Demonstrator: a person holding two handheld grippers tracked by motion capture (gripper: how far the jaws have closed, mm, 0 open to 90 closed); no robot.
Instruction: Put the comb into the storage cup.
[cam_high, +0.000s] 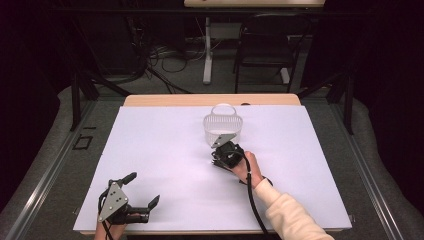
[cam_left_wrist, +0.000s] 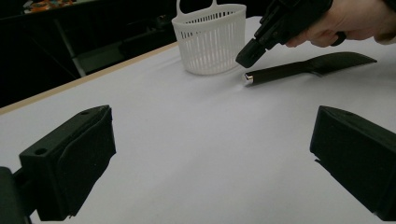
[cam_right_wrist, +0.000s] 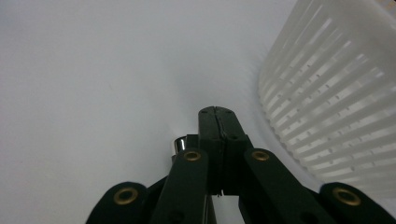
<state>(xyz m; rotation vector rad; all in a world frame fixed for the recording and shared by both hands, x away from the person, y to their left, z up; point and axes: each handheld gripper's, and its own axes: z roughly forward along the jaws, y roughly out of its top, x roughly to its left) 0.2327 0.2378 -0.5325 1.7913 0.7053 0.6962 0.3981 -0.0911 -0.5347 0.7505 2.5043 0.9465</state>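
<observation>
Right gripper (cam_left_wrist: 247, 55), jaws pressed together and empty, hovers over a black spatula (cam_left_wrist: 308, 67) beside the basket (cam_left_wrist: 210, 39). Left gripper (cam_high: 142, 190) rests wide open, empty. The spatula's handle tip (cam_right_wrist: 179, 144) peeks from behind the jaws.

the black spatula (cam_left_wrist: 308, 67) lies flat on the white table sheet, with a slim dark handle, a silver end cap and a broad flat blade. in the left gripper view the capped end points to 9 o'clock and the blade to 3 o'clock. the white slatted basket (cam_high: 222, 127) stands upright near that capped end, at its 11 o'clock, its loop handle raised.
</observation>
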